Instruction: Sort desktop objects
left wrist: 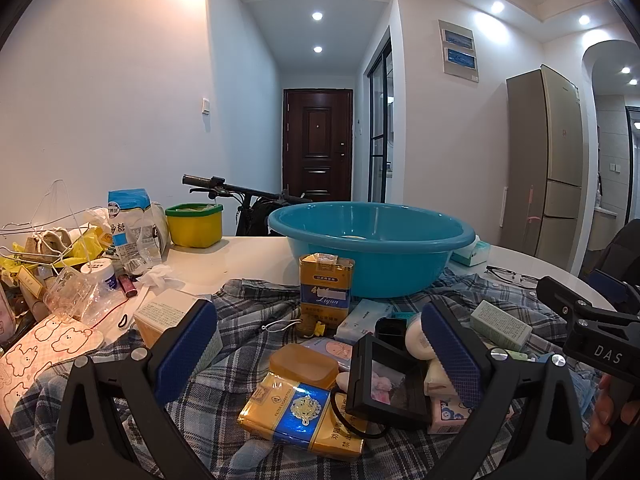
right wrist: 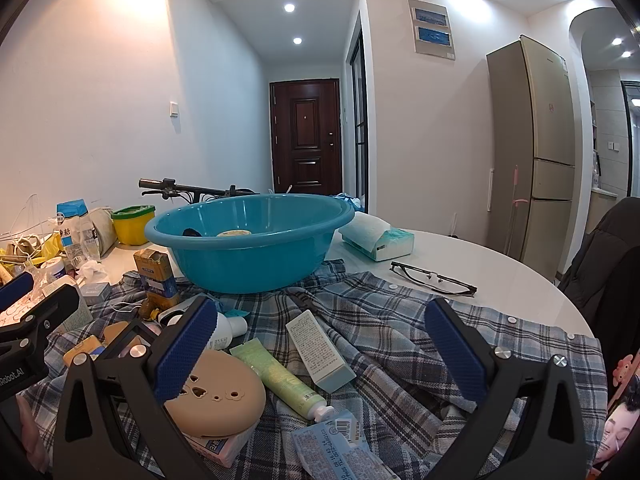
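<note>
Green tube [right wrist: 280, 376] lying diagonally, cap toward camera, between spread right gripper [right wrist: 320, 352] fingers.

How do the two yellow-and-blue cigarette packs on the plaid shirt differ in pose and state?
1. The far cigarette pack stands upright against the teal basin; the near cigarette pack lies flat on the plaid shirt.
2. The far pack's top looks torn open; the near pack looks closed.
3. A black hair tie lies partly over the near pack; nothing rests on the far one.

Both share yellow-and-blue printing.

basin [right wrist: 248, 248] on shirt [right wrist: 380, 320], glasses [right wrist: 434, 278] right
</note>
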Demonstrator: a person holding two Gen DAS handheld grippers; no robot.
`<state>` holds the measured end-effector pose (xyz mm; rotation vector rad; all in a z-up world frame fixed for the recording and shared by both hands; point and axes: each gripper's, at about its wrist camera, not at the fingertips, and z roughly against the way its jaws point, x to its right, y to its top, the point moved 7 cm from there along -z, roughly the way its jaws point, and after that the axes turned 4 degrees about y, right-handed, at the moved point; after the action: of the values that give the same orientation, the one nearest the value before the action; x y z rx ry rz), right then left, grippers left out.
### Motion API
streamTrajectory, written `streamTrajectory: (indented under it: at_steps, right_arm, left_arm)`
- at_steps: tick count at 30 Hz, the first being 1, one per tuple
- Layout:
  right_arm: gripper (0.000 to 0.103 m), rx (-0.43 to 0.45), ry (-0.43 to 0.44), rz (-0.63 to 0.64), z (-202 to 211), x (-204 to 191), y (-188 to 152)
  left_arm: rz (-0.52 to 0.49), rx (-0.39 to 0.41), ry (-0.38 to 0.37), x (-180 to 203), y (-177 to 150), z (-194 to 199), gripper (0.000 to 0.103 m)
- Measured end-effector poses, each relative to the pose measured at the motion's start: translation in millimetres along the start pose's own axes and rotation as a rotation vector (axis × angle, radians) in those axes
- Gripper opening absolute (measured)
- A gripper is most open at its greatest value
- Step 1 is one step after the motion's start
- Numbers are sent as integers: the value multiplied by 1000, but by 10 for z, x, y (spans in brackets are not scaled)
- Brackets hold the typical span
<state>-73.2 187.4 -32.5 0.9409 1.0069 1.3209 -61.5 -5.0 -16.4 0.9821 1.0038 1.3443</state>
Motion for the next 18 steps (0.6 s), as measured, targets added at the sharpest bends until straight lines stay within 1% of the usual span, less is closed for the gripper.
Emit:
streamTrajectory:
  at_steps: [18]
  right_arm:
    - [103, 0, 0, -1, 1, 2, -1]
  left_arm:
    - [2, 0, 6, -15, -3, 2, 103]
